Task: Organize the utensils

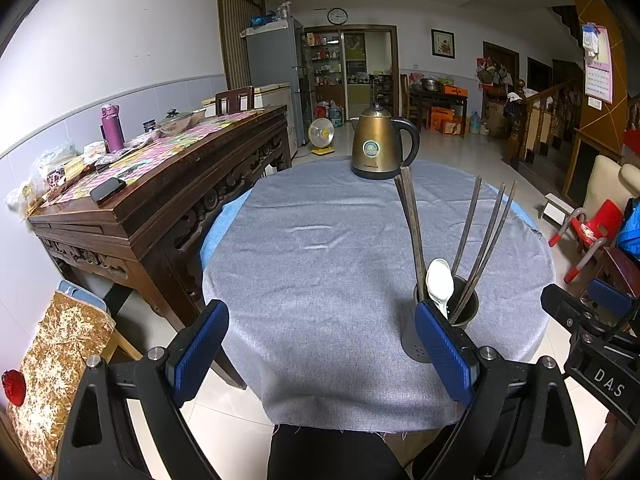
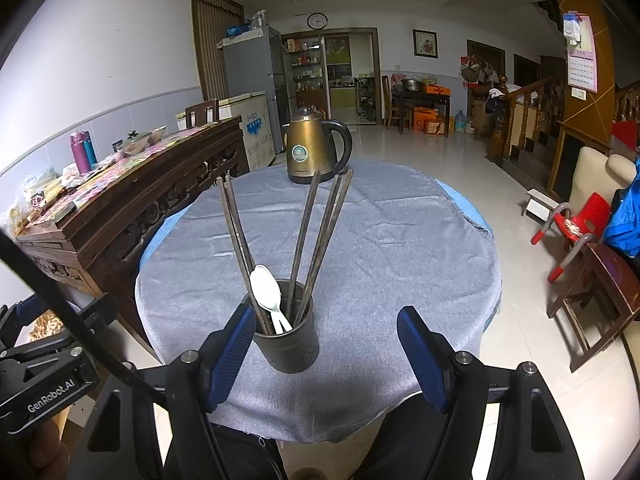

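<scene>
while both tools hang over the near edge of the round table, the left gripper shows its blue pads spread wide with nothing between them, and the right gripper is just as wide apart and empty too. just beyond the right gripper's left pad stands the dark utensil holder, upright on the grey tablecloth, near the table's front edge. inside the holder sits a white spoon, bowl up and leaning left, and several dark chopsticks fan out of the holder, some tilting left, some right. well behind the holder, at the far edge of the cloth, stands a bronze kettle. left of the holder, beside the table, runs a carved wooden sideboard crowded with clutter.
</scene>
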A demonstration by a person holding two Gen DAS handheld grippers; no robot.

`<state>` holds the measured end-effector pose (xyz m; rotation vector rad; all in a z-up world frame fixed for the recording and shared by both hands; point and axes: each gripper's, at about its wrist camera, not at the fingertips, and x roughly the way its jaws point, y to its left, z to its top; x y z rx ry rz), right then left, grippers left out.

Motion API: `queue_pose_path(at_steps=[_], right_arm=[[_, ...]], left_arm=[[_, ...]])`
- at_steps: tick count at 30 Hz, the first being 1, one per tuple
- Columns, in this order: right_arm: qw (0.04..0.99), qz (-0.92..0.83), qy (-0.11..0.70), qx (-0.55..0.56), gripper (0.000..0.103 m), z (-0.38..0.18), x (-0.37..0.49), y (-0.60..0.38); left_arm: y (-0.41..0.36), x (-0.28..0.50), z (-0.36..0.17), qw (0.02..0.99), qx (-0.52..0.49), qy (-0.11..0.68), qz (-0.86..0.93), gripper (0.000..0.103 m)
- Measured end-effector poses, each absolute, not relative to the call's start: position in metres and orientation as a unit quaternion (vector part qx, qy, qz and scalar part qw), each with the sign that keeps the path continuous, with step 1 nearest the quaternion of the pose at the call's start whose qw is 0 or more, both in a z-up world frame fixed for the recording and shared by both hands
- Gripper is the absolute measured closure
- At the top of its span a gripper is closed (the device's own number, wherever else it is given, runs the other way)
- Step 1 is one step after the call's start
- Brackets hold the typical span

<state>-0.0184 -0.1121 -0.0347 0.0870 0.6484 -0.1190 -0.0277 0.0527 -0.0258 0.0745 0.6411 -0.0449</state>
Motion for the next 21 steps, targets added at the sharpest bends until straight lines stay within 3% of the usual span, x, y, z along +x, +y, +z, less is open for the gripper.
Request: queue_pose_path(at_steps=[21], right_arm=[[0.945, -0.052, 0.320, 0.046, 0.026, -0.0361, -0.0195, -0.1099]], left_arm=[[0.0538, -0.0282, -0.0271, 0.947, 0.037, 0.318, -0.025, 0.009]])
